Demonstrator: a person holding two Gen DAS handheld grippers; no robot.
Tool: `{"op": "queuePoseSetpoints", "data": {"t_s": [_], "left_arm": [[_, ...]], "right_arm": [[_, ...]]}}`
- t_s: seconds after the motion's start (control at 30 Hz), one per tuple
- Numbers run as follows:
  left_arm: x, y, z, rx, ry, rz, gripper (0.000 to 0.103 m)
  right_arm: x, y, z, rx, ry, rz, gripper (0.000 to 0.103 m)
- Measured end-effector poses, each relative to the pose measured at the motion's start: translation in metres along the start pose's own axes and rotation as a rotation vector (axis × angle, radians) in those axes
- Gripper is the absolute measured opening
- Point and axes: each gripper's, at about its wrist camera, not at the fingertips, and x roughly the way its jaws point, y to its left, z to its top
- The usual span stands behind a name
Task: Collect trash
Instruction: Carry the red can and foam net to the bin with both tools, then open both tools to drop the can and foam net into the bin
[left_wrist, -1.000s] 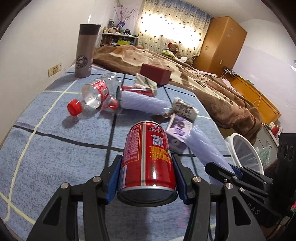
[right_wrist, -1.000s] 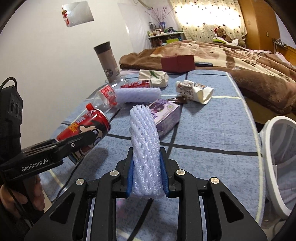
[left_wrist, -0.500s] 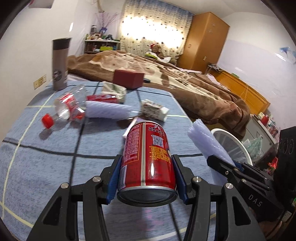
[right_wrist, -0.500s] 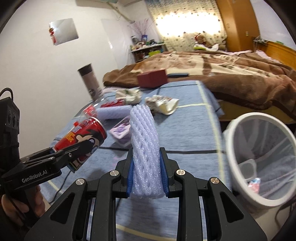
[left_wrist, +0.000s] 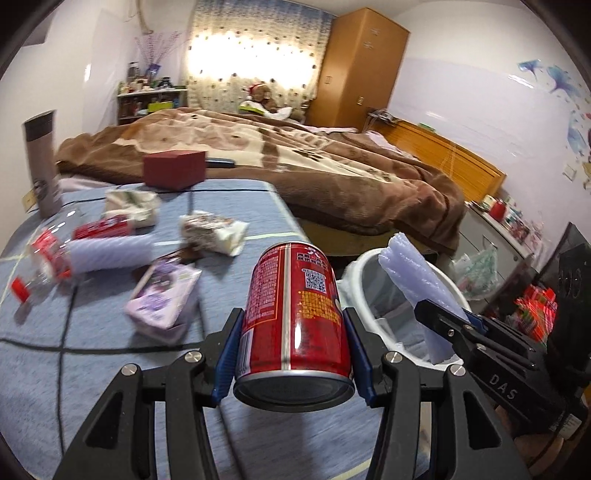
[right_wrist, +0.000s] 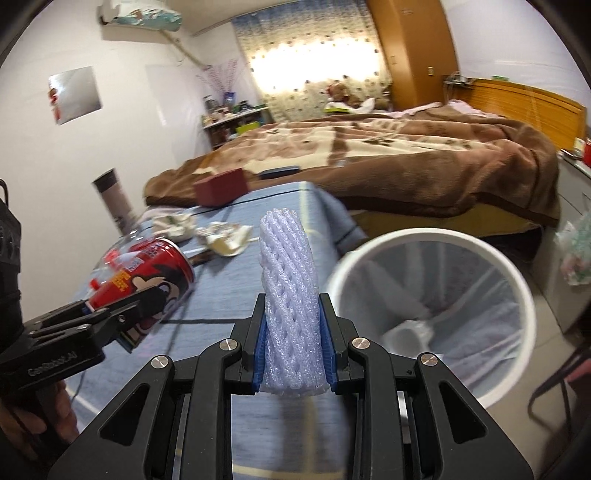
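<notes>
My left gripper (left_wrist: 293, 354) is shut on a red drink can (left_wrist: 293, 317), held above the blue tablecloth (left_wrist: 92, 362). The right gripper (right_wrist: 291, 332) is shut on a white foam net sleeve (right_wrist: 288, 295), which stands up between its blue pads. A white trash bin (right_wrist: 517, 273) with a liner stands to the right of the table, just past the sleeve. In the left wrist view the sleeve (left_wrist: 413, 280) hangs over the bin rim (left_wrist: 364, 258). From the right wrist view the can (right_wrist: 147, 273) shows at the left.
On the table lie a plastic bottle (left_wrist: 44, 258), another foam sleeve (left_wrist: 110, 251), a purple pack (left_wrist: 162, 295), crumpled wrappers (left_wrist: 214, 230), a dark red box (left_wrist: 173, 170) and a tall flask (left_wrist: 42, 162). Behind is a bed with a brown blanket (left_wrist: 332, 166).
Both grippers have swung to the right with their loads. The trash bin has come into fuller view, and the foam sleeve now sits over its rim. The table litter has slid to the left.
</notes>
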Motion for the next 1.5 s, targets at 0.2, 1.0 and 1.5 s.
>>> {"op": "queuePoseSetpoints", "data": {"t_s": [0.2, 1.0, 1.5], "left_arm": [[0.027, -0.037, 0.008, 0.052, 0.033, -0.066, 0.055], [0.105, -0.121, 0.012, 0.185, 0.16, -0.137, 0.065], [0.08, -0.097, 0.016, 0.136, 0.108, -0.095, 0.068]], "right_arm": [[-0.001, -0.034, 0.003, 0.051, 0.002, -0.086, 0.026], [0.012, -0.104, 0.002, 0.089, 0.073, -0.308, 0.031], [0.0, -0.094, 0.006, 0.101, 0.036, -0.286, 0.057]]}}
